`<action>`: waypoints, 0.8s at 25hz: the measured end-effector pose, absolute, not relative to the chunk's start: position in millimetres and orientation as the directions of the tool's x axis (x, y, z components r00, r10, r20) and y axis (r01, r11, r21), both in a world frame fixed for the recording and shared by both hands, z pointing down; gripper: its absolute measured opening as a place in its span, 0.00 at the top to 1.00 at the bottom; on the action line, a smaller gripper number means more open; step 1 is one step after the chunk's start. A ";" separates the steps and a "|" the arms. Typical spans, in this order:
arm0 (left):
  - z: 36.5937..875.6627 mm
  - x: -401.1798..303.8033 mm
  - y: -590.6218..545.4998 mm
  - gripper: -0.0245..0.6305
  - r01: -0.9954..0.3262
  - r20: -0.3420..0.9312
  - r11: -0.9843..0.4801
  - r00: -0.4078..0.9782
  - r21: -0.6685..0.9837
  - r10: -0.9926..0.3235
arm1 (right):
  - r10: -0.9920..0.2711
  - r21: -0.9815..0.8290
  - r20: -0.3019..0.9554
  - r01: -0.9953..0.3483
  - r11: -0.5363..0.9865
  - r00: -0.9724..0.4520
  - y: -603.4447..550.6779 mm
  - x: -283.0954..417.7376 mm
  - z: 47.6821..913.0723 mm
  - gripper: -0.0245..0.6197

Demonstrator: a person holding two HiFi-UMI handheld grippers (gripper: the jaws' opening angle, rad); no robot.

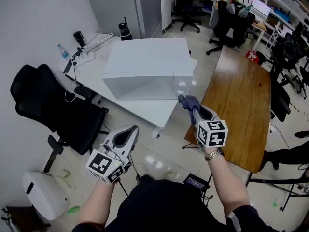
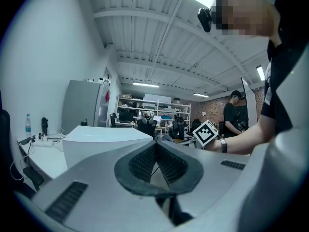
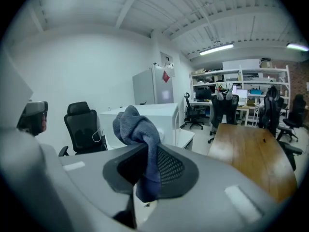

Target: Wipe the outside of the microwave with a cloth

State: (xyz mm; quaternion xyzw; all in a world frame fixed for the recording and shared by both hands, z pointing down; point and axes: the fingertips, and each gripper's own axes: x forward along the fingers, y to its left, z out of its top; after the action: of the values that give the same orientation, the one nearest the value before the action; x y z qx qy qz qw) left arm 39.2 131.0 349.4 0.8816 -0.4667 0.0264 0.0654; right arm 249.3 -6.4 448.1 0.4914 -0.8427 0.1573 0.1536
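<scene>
The white microwave stands on a white table; it also shows in the left gripper view as a white box and in the right gripper view. My right gripper is shut on a blue-grey cloth, which bunches above the jaws, just short of the microwave's near right corner. My left gripper hangs lower left, short of the table, its jaws shut with nothing between them.
A long wooden table lies to the right. Black office chairs stand left of the white table, with a white bin below them. Bottles and cables clutter the table's far end. A person stands in the background.
</scene>
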 end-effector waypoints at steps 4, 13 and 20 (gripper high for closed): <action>344.2 44.0 139.7 0.96 -0.827 0.093 -0.554 0.561 0.094 -0.822 | -0.770 -0.120 0.352 -0.842 0.527 -0.532 18.1 234.3 418.5 0.88; 327.9 59.8 151.8 0.96 -0.825 0.061 -0.559 0.564 0.075 -0.824 | -0.722 -0.112 0.242 -0.758 0.642 -0.648 65.6 208.9 363.7 0.88; 320.6 67.4 158.0 0.96 -0.826 0.044 -0.561 0.564 0.059 -0.825 | -0.688 -0.075 0.196 -0.711 0.700 -0.698 92.6 191.2 340.3 0.88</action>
State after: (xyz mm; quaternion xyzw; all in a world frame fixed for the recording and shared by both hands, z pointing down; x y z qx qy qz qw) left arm 67.4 158.0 320.6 0.8835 -0.4669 0.0056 0.0363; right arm 191.2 92.6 340.3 0.3806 -0.9186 0.0729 0.0767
